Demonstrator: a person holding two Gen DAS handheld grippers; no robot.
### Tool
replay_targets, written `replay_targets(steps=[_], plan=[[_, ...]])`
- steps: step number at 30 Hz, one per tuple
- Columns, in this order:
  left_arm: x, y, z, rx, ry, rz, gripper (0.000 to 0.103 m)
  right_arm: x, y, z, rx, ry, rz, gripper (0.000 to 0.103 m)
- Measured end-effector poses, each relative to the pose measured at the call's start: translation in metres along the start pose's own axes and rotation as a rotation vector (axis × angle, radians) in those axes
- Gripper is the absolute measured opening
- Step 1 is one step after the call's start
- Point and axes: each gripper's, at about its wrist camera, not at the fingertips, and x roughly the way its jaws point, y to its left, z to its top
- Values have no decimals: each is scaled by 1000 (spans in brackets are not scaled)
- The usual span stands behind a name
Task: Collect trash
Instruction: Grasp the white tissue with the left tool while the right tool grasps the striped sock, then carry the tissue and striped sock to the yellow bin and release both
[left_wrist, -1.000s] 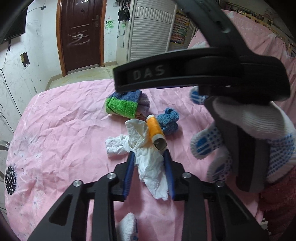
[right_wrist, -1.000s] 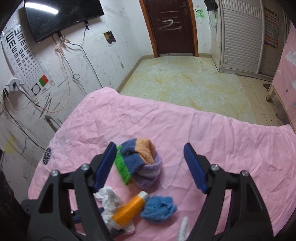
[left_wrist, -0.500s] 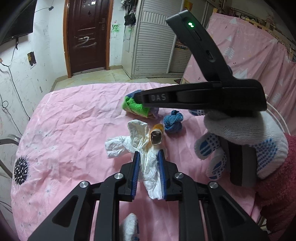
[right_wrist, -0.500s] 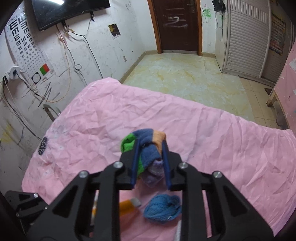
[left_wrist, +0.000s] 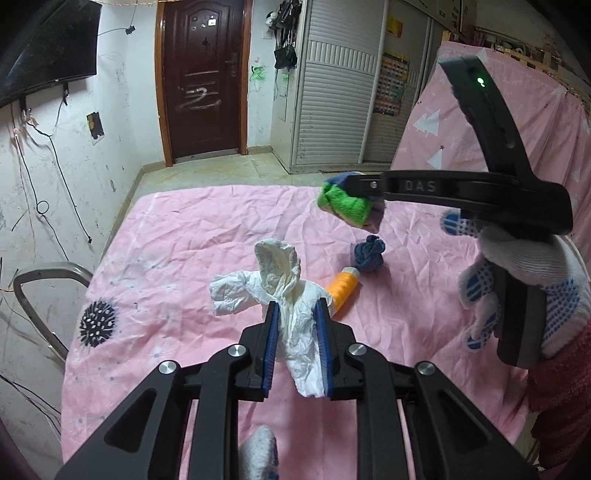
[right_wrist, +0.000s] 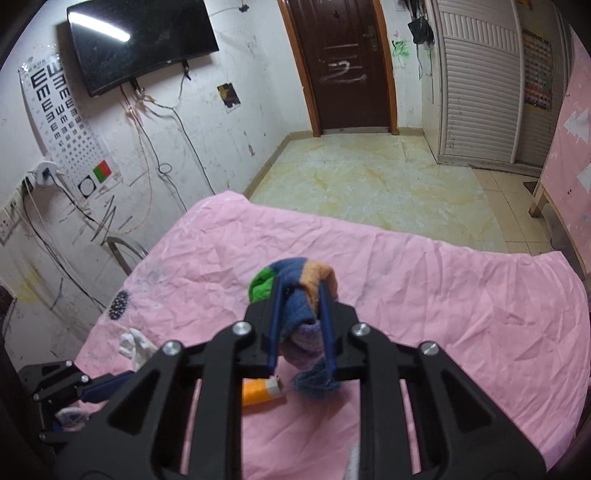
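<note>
My left gripper (left_wrist: 295, 310) is shut on a crumpled white tissue (left_wrist: 280, 291) and holds it above the pink sheet (left_wrist: 184, 236). My right gripper (right_wrist: 300, 286) is shut on a striped rolled cloth (right_wrist: 295, 288), green, blue, orange and purple, lifted off the sheet; the cloth also shows in the left wrist view (left_wrist: 347, 206). An orange thread spool (left_wrist: 341, 290) and a small blue cloth ball (left_wrist: 369, 253) lie on the sheet below, and both show in the right wrist view: the spool (right_wrist: 258, 393) and the ball (right_wrist: 314, 384).
The pink sheet (right_wrist: 443, 295) covers a table with its far edge toward a tiled floor (right_wrist: 369, 181). A metal chair back (left_wrist: 40, 280) stands at the left edge. A pink-draped frame (left_wrist: 517, 140) stands at the right. A dark flower print (left_wrist: 98, 323) marks the sheet.
Both grippers closed and rose: the left lifted the tissue off the spool, the right closed on the striped cloth and lifted it. The spool now lies free.
</note>
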Motion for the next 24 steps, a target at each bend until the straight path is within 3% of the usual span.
replay_targets(steps=[13,24], plan=[[-31,-33,13,43,-78,0,10,-62,-30,-15,75,-101,8,18],[-39,-76,23,102,-110,-50,10,-110,-76,-37,161,-175,-25,18]])
